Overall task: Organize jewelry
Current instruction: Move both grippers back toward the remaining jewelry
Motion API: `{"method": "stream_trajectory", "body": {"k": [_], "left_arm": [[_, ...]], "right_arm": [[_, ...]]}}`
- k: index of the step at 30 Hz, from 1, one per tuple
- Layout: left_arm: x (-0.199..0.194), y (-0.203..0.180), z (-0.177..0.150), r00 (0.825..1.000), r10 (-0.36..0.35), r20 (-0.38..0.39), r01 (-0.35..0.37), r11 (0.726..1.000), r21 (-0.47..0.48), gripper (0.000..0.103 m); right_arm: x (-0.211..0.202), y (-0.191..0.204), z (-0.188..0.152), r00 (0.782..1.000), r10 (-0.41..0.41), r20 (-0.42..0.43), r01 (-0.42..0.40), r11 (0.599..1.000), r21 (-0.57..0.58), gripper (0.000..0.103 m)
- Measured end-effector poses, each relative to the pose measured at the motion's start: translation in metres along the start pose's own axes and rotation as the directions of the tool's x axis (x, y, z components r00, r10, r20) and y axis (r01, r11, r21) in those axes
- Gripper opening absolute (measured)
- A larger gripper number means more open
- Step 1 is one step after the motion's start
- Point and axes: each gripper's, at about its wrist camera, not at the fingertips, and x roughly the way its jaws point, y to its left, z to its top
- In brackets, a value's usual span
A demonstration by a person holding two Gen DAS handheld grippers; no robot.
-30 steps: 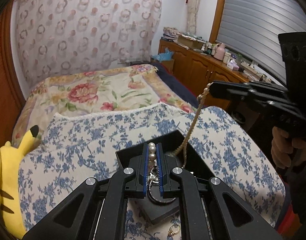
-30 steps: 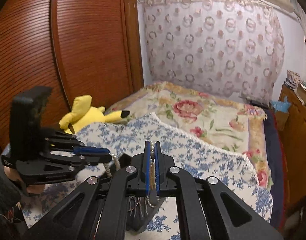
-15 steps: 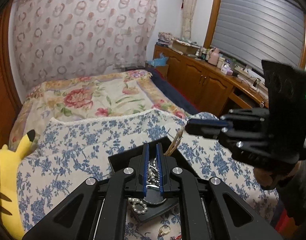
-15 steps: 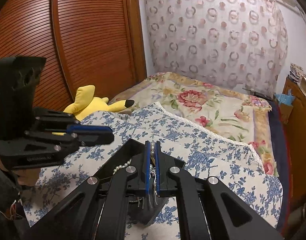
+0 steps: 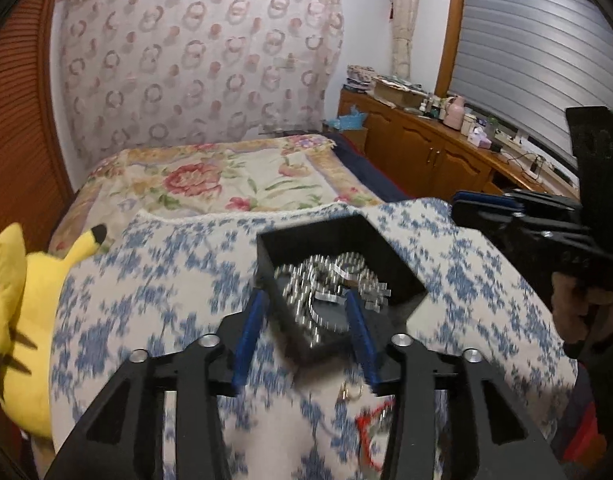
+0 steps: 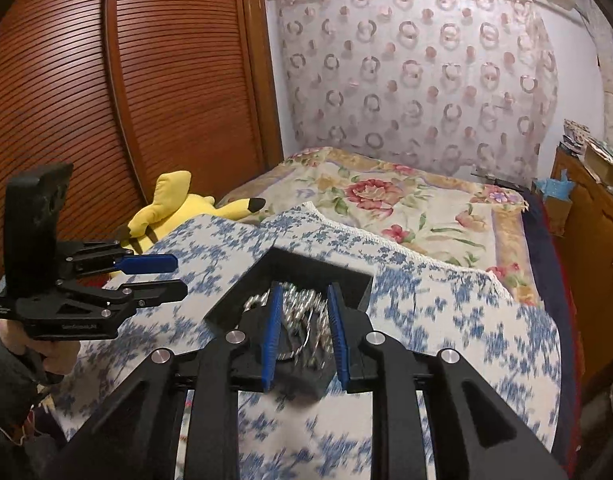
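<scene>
The black jewelry box point(image 6: 322, 270) sits on the blue-flowered cloth point(image 6: 446, 320), holding a blurred heap of pearl strands point(image 6: 302, 304). Just in front of the box, the right hand-held gripper point(image 6: 304, 332) hangs with its blue fingers point(image 6: 271, 332) spread apart, empty. Left of the box, the left hand-held gripper point(image 6: 162, 280) is parted too. Behind the box lies a yellow plush toy point(image 6: 178, 208).
</scene>
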Motion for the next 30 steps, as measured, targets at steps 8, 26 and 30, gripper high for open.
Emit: {"method": "stream_trajectory", "body": {"k": [8,26,30], "left_arm": [[-0.02,-0.008,-0.053,0.999,0.043,-0.004,-0.043,0.999,-0.009,0.072],[-0.034,-0.033,-0.115,0.998,0.04,-0.057,-0.041,0.999,-0.017,0.083],[-0.035,-0.034,-0.119,0.997,0.046,-0.064,-0.047,0.999,-0.014,0.083]], "right_arm": [[-0.021,0.023,-0.059,1.0,-0.007,-0.03,0.007,1.0,0.013,0.025],[-0.017,0.058,-0.144,0.978,0.052,-0.204,-0.049,0.999,0.017,0.025],[-0.009,0.061,-0.148,0.973,0.018,-0.232,-0.02,1.0,-0.006,0.025]]}}
